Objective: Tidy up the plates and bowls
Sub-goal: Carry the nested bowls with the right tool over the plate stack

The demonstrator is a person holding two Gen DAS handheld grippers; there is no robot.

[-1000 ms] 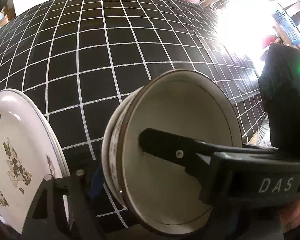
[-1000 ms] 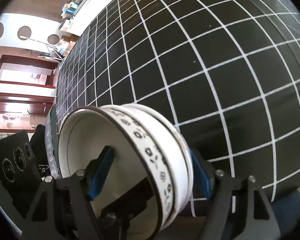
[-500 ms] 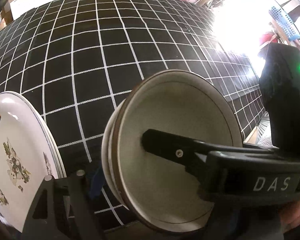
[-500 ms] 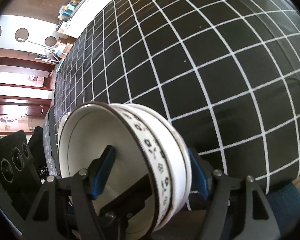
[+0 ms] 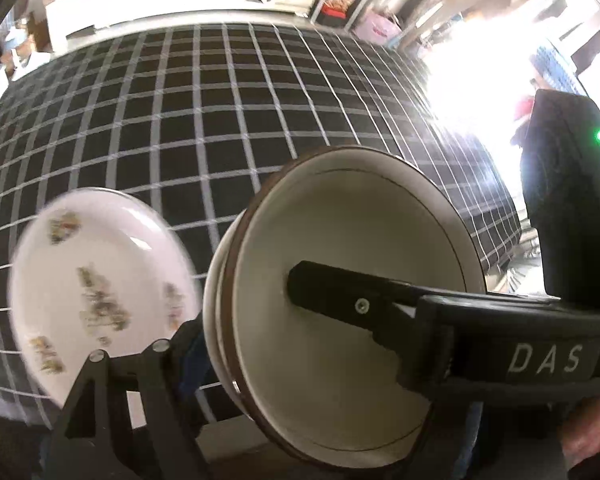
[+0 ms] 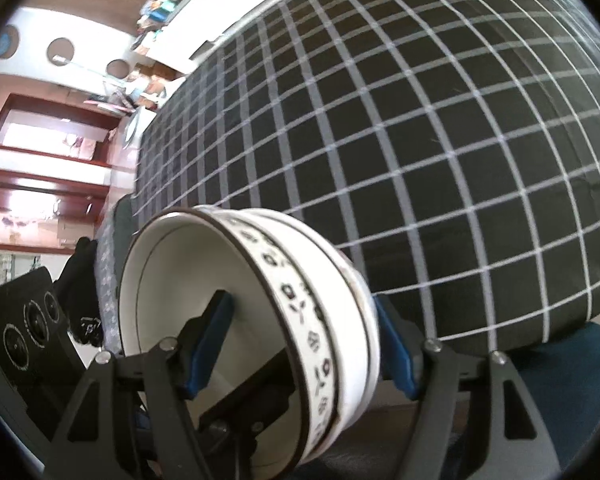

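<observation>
right wrist: two nested bowls, right gripper clamped across their wall. left gripper clamps the same. one plate; grid cloth beyond.

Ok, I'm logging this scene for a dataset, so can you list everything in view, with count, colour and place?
bowls: two nested, white with dark rims and a black flower band, tilted on their side, clamped in both grippers
plate: one or a stack, cannot tell, white with blurred printed pictures, left of the bowls in the left wrist view
tablecloth: one, black with a white grid, covering the table
left gripper: black, one finger inside the bowls, one outside
right gripper: black with blue pads, one inside, one outside
</observation>
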